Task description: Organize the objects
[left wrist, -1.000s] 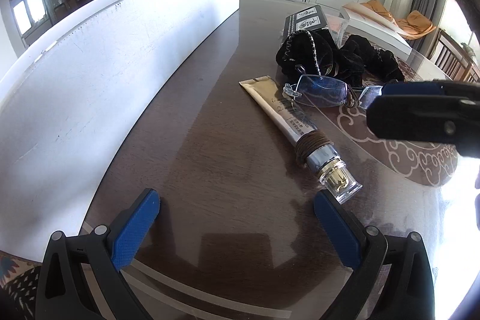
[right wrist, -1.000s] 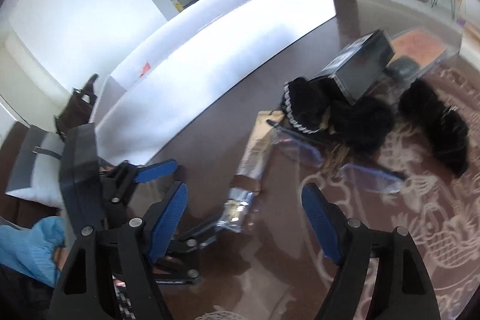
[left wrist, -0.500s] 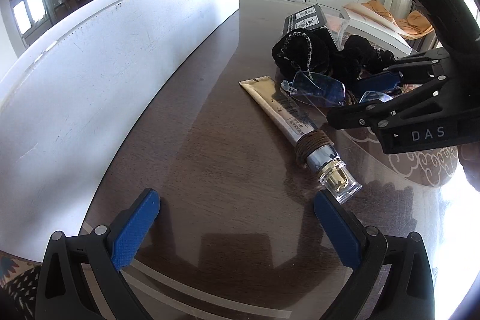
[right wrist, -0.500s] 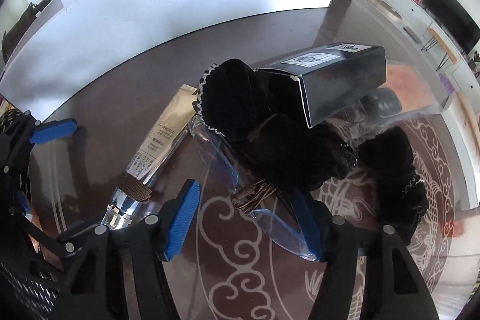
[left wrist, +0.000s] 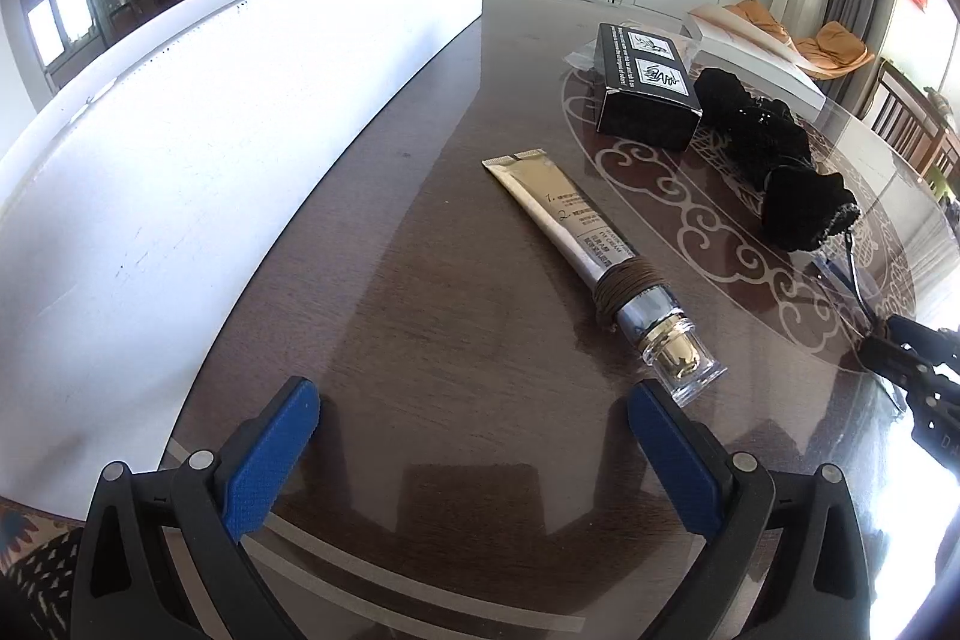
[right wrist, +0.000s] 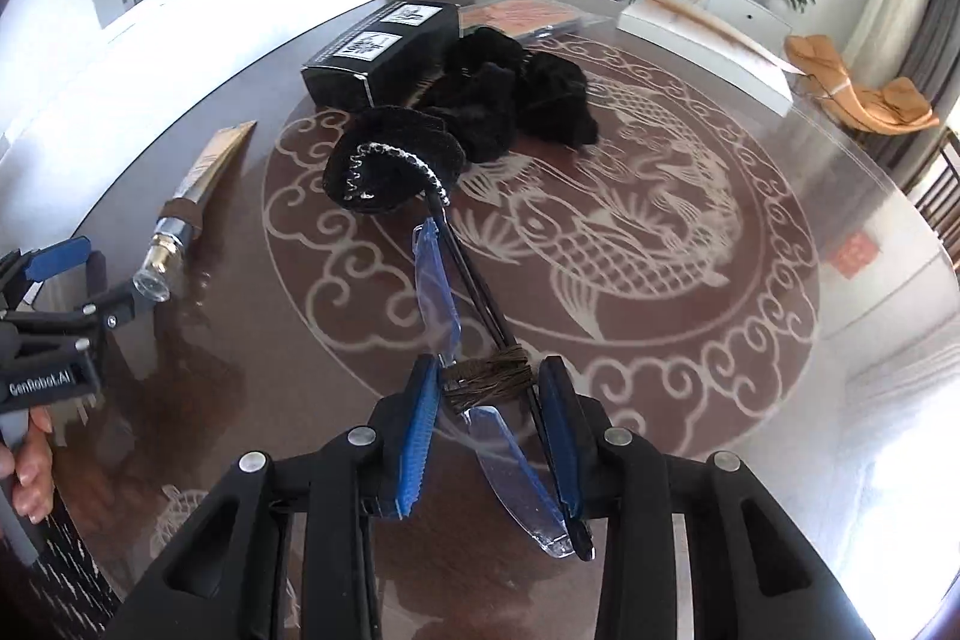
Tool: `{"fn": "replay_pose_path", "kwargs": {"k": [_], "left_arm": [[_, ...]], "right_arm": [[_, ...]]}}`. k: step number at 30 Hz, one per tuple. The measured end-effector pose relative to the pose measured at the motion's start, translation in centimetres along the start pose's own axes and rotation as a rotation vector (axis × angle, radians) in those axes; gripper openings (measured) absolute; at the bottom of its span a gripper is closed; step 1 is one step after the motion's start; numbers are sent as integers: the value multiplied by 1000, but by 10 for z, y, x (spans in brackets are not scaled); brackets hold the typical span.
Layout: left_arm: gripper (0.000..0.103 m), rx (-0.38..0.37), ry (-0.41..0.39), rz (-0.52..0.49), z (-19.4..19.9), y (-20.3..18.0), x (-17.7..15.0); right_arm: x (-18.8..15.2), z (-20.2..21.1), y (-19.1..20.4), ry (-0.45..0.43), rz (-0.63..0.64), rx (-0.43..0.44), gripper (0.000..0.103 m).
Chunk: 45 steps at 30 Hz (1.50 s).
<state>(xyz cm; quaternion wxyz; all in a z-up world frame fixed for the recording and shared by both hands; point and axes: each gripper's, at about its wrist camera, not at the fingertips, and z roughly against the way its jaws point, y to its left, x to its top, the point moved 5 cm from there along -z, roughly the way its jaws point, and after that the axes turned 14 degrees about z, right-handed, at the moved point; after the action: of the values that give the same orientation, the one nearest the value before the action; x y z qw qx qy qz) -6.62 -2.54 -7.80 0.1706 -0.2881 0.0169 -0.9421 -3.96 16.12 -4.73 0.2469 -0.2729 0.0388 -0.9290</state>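
My right gripper (right wrist: 487,403) is shut on a pair of blue-lensed glasses (right wrist: 441,301), gripping the bridge wrapped in brown cord (right wrist: 489,377). A black pouch (right wrist: 393,169) hangs on the far arm of the glasses. The pouch also shows in the left wrist view (left wrist: 804,214). My left gripper (left wrist: 468,451) is open and empty, low over the dark table (left wrist: 420,316). A gold tube with a clear cap (left wrist: 594,250) lies just ahead of its right finger (left wrist: 669,454).
A black box (left wrist: 645,91) and a heap of black fabric (left wrist: 750,124) lie further back. A long white panel (left wrist: 198,148) runs along the table's left. A clear packet (right wrist: 525,16) lies behind the box. The left gripper shows at the right wrist view's left edge (right wrist: 54,292).
My right gripper has shut on the glasses and pulled them away from the fabric heap toward the near right, with the pouch trailing on an arm. My left gripper has not moved.
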Motion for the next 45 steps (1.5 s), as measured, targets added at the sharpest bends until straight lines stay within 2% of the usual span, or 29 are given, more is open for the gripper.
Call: {"fn": "replay_pose_path", "kwargs": {"k": [4,6,7,8,18,23,27,31,34,40,45], "left_arm": [[103,0,1,0,0,0,0],[103,0,1,-1,0,-1,1],[103,0,1,0,0,0,0],[103,0,2,0,0,-1,0],[103,0,3,1,-1,-1,1],[103,0,3,1,-1,-1,1],[103,-12,15,9,0,1,1],[103,-150,32,104,8,11,5],[103,-203,-2,154,18,18,9],[103,-266,-63,113,35,7,9],[103,-273,-59,85,37,1,11]], "right_arm": [[-25,10,-20,-41,-70,-43,38],[-29,6,-32,-51,-102,-54,59],[-29,3,-35,-52,-107,-53,75],[-29,1,-36,-61,-103,-52,79],[-31,-6,-43,-71,-153,-46,92],[-31,-10,-42,-56,-160,-39,102],[-30,-10,-41,-55,-160,-39,103],[-30,-10,-41,-55,-160,-39,103],[-30,-9,-41,-55,-160,-39,103],[-30,-9,-41,-55,-160,-39,103],[-30,-9,-41,-55,-160,-39,103]]}}
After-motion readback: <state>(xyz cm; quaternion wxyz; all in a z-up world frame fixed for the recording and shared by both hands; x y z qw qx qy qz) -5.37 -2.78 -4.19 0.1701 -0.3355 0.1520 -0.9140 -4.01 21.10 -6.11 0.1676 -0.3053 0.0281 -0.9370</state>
